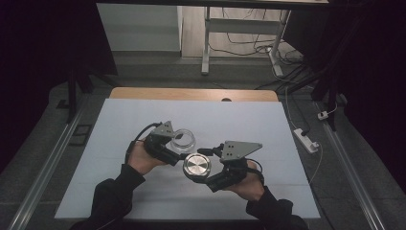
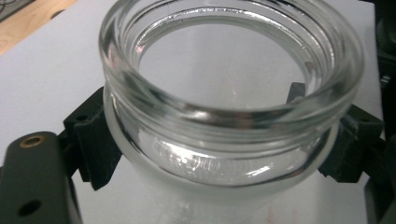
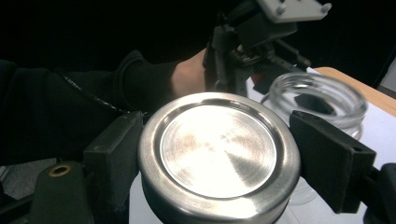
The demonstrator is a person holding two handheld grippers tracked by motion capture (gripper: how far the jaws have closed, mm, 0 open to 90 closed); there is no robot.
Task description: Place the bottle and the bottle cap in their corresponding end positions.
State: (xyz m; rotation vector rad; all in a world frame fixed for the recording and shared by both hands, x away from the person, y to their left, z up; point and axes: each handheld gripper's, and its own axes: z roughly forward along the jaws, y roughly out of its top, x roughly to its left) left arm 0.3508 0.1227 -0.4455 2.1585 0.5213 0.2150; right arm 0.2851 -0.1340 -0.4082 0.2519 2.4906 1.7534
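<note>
An empty clear glass jar [image 1: 184, 139] with an open threaded mouth stands on the white mat [image 1: 134, 120]. My left gripper [image 1: 178, 145] is shut on it. In the left gripper view the jar [image 2: 224, 70] sits between the two black jaws, which press on its body below the neck, left gripper [image 2: 219, 151]. A round brushed-metal lid [image 1: 195, 165] is held flat, just in front and to the right of the jar, with my right gripper [image 1: 204, 167] shut on its rim. In the right gripper view the lid [image 3: 217, 149] lies between the jaws, right gripper [image 3: 219, 161]; beyond it are the jar [image 3: 322, 95] and the left gripper [image 3: 243, 42].
The white mat covers a wooden table whose far edge [image 1: 191, 93] shows bare. Both forearms in dark sleeves come in from the near edge. On the floor to the right lies a white power strip [image 1: 306, 139] with cables; a desk frame [image 1: 207, 43] stands behind.
</note>
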